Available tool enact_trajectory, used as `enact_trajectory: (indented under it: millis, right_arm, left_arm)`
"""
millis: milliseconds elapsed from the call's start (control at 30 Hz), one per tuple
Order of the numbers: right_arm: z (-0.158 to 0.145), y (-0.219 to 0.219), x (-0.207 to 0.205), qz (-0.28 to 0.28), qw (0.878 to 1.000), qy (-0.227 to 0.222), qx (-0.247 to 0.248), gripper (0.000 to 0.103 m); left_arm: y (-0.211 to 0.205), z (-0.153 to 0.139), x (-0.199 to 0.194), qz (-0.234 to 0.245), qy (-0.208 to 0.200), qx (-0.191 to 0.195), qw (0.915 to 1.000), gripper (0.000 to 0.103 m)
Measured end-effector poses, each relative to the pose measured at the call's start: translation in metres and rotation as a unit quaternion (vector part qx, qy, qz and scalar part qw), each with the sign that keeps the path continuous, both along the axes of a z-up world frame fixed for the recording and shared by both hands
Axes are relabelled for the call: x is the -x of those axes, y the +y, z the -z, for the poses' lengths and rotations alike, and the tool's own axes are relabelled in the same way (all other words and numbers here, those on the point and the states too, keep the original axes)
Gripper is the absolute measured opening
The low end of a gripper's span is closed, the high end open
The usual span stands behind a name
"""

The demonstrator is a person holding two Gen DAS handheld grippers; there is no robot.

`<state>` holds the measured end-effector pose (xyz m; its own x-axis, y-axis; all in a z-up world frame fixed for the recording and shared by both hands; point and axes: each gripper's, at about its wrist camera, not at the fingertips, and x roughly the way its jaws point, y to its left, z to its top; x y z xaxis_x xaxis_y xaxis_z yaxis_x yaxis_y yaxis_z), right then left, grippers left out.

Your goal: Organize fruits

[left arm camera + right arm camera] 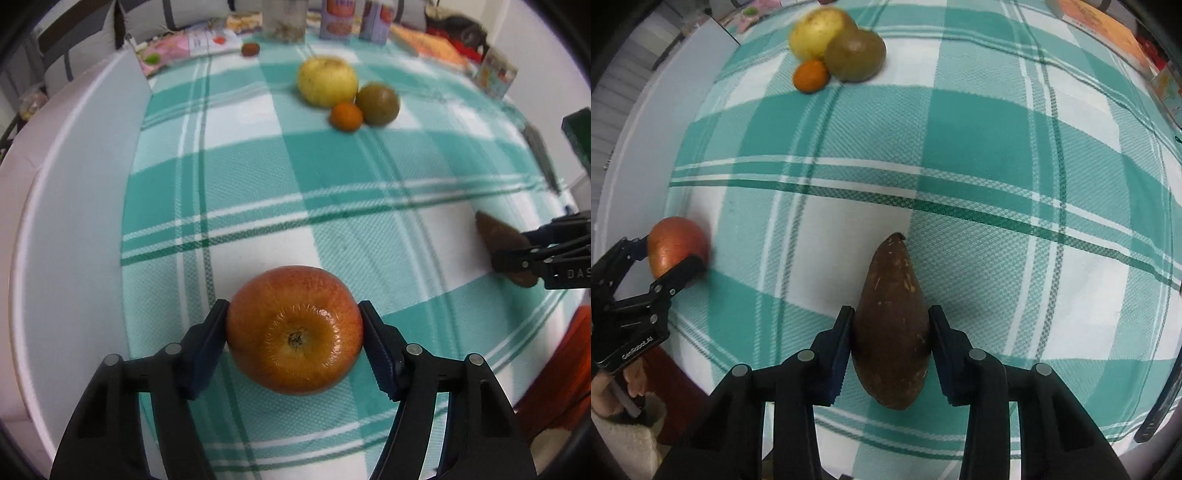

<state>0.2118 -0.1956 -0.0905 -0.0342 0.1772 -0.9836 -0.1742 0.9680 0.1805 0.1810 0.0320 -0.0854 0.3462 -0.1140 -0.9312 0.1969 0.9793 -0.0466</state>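
Red apple (pixel 294 331) clamped by left gripper (pixel 293 325); right gripper (pixel 891 332) pinches brown fruit (pixel 892 325), fully shown there.

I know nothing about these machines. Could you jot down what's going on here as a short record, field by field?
surface: table with a green and white checked cloth
left claw: closed on the red-orange apple
right claw: closed on the brown pointed fruit
fruit pile at far side: yellow fruit, green-brown fruit and small orange, bunched together
lone item: small dark red fruit near the far edge
background: boxes and a jar, blurred
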Motion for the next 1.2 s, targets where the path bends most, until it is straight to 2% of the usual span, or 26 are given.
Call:
enact_trajectory:
  millis: [100,233,367,433,500,633,700,800,933,1033,1067,1133,1200]
  right_arm:
    - [-0.031,0.002,-0.004,0.017,0.998,-0.016,-0.06,0.04]
    - [-0.087,0.03,-0.019,0.021,0.988,-0.045,-0.147,0.04]
    - [-0.138,0.098,-0.025,-0.013,0.97,-0.07,-0.232,0.04]
    - [-0.154,0.147,-0.026,-0.046,0.963,-0.082,-0.251,0.04]
    - [-0.159,0.206,-0.022,-0.084,0.955,-0.089,-0.27,0.04]
    - [-0.133,0.295,-0.013,-0.131,0.949,-0.078,-0.276,0.04]
    - [-0.113,0.337,-0.009,-0.159,0.951,-0.081,-0.251,0.04]
    - [-0.074,0.384,-0.001,-0.194,0.958,-0.079,-0.198,0.04]
    - [-0.041,0.411,0.006,-0.224,0.961,-0.082,-0.143,0.04]
    - [-0.036,0.428,0.007,-0.244,0.957,-0.109,-0.113,0.042]
    - [-0.036,0.43,0.005,-0.245,0.956,-0.108,-0.116,0.046]
    - [-0.044,0.427,0.002,-0.235,0.957,-0.121,-0.117,0.057]
    - [-0.067,0.403,-0.002,-0.229,0.953,-0.15,-0.128,0.06]
  left_arm:
    - [0.021,-0.04,0.009,-0.021,-0.024,0.068,0.9972,0.07]
    - [0.06,-0.101,0.02,-0.045,-0.064,0.125,0.9891,0.071]
    - [0.131,-0.153,0.026,-0.094,-0.104,0.128,0.9818,0.071]
    - [0.166,-0.161,0.023,-0.128,-0.111,0.112,0.9792,0.071]
    - [0.201,-0.156,0.02,-0.163,-0.108,0.093,0.9763,0.071]
    - [0.271,-0.114,0.018,-0.235,-0.065,0.062,0.9678,0.071]
    - [0.295,-0.083,0.017,-0.263,-0.034,0.042,0.9634,0.071]
    - [0.316,-0.048,0.016,-0.281,0.005,0.041,0.9587,0.071]
    - [0.322,-0.021,0.015,-0.293,0.033,0.043,0.9545,0.071]
    - [0.32,-0.007,0.014,-0.297,0.051,0.035,0.953,0.072]
    - [0.32,-0.004,0.013,-0.301,0.06,0.033,0.9513,0.072]
    - [0.321,-0.014,0.011,-0.307,0.038,0.03,0.9505,0.073]
    - [0.321,-0.036,0.016,-0.312,-0.001,0.024,0.9499,0.081]
